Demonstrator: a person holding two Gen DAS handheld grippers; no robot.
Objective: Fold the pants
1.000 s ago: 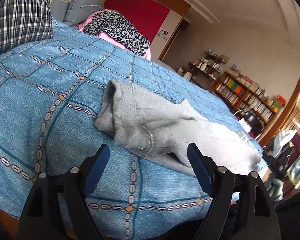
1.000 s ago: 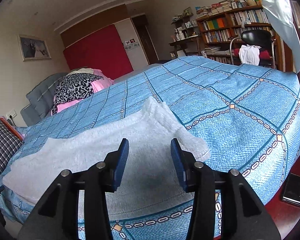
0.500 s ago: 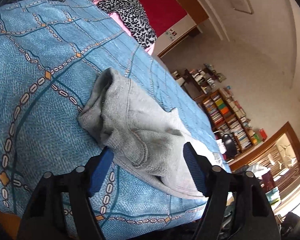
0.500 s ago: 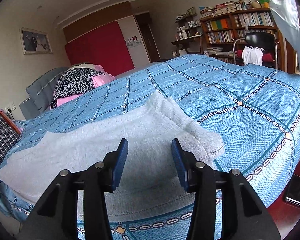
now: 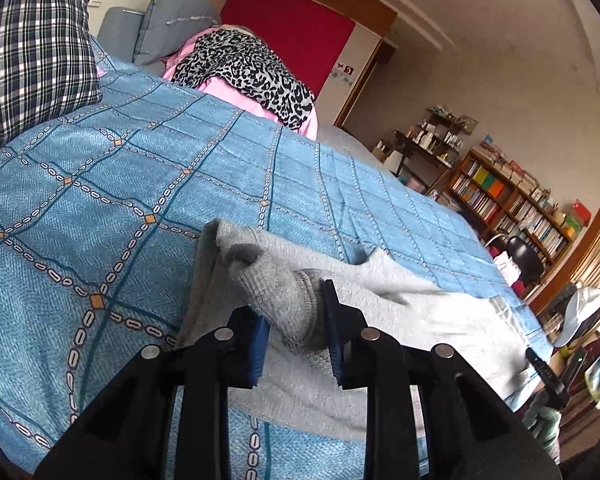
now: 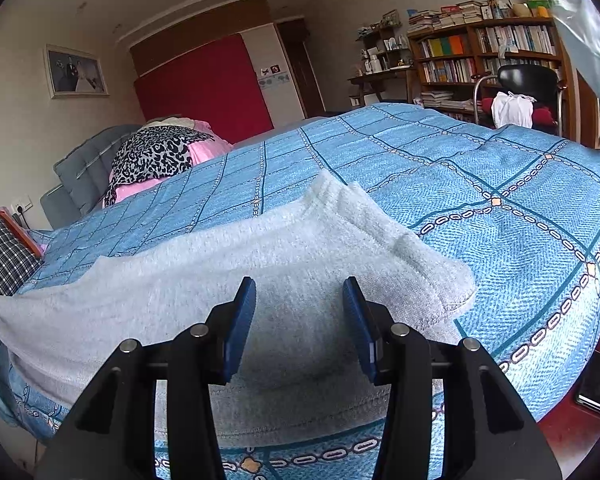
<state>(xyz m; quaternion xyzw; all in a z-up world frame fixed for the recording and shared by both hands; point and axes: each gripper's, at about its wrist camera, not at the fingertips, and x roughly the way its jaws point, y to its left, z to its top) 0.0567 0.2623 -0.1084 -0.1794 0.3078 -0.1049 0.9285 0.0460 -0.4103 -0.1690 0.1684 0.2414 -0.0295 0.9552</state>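
Note:
Light grey pants (image 5: 412,320) lie stretched along the near edge of a bed with a blue patterned cover (image 5: 120,184). My left gripper (image 5: 296,332) is shut on a bunched fold of the pants at their waist end and lifts it slightly. In the right wrist view the pants (image 6: 260,256) spread from left to the leg cuffs at right. My right gripper (image 6: 300,312) is open, its blue pads just above the cloth near the bed's front edge, holding nothing.
A leopard-print and pink pile (image 5: 244,64) and a plaid pillow (image 5: 32,52) lie at the head of the bed. Bookshelves (image 6: 488,52) and a black chair (image 6: 528,88) stand beyond the far side. The blue cover (image 6: 500,200) extends right of the cuffs.
My left gripper moved in and closed on the pants' waist end, bunching the cloth between its pads. My right gripper stayed open and moved slightly closer over the pants.

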